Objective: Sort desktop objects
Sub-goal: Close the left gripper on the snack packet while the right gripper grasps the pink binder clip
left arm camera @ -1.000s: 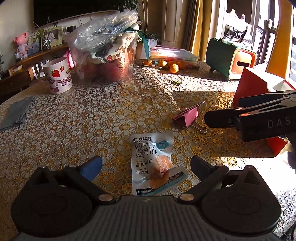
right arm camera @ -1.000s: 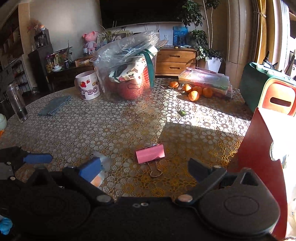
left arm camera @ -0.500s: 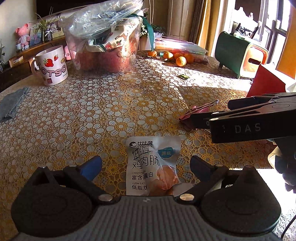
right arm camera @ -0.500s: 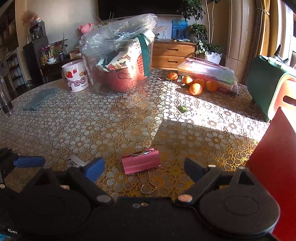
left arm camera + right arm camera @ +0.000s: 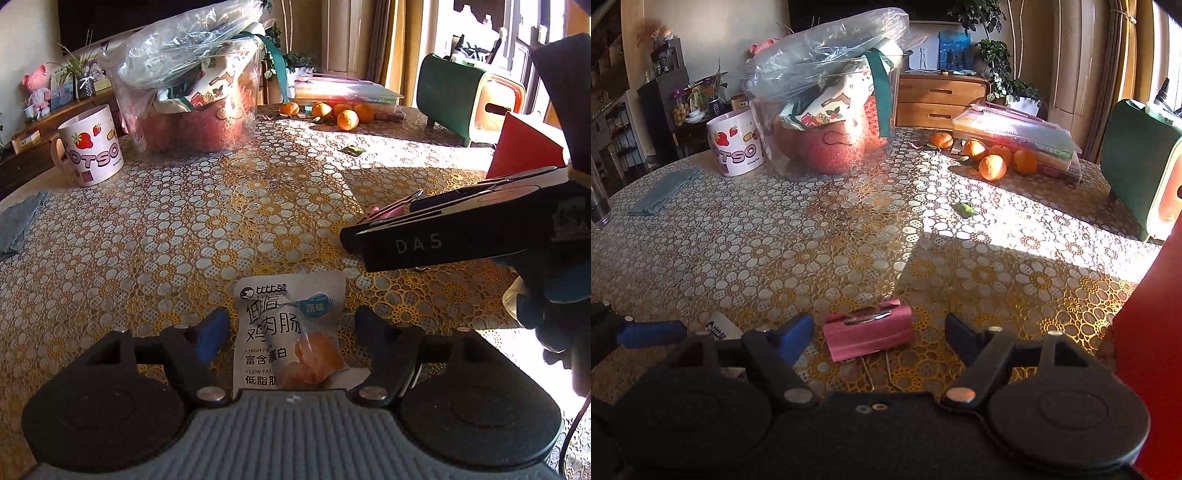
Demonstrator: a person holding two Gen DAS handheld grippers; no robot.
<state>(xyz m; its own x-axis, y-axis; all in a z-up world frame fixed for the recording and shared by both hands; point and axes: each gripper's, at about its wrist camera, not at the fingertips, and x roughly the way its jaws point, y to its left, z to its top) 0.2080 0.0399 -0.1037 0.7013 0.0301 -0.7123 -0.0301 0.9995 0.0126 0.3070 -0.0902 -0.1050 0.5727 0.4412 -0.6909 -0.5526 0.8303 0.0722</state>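
Gold-and-white lace-pattern cloth covers the table, half in sun, half in shade.

Left gripper: low over the near edge, jaws part spread and just closing in. Between them lies the snack packet, white and blue with printed characters, flat on the cloth. Its left side is just beside the blue pad; on its right side a gap shows. No pinch seen.

Right gripper: low over the near edge, to the right of the left one, jaws part spread and just closing in. Between them sits the pink clip, wire handles pointing toward the camera. Gaps show on both sides; pads not touching.

Far edge, left to right:
- grey cloth, folded, at the left edge;
- mug, white with strawberries, upright;
- clear tub, full of fabric and a red round thing, plastic bag over its top, just right of the mug;
- oranges, a loose group, against a flat plastic case;
- green box with an orange front, at the far right corner.

Mid-table: small green scrap in the sun patch.

Right edge: red box, close beside the right gripper.
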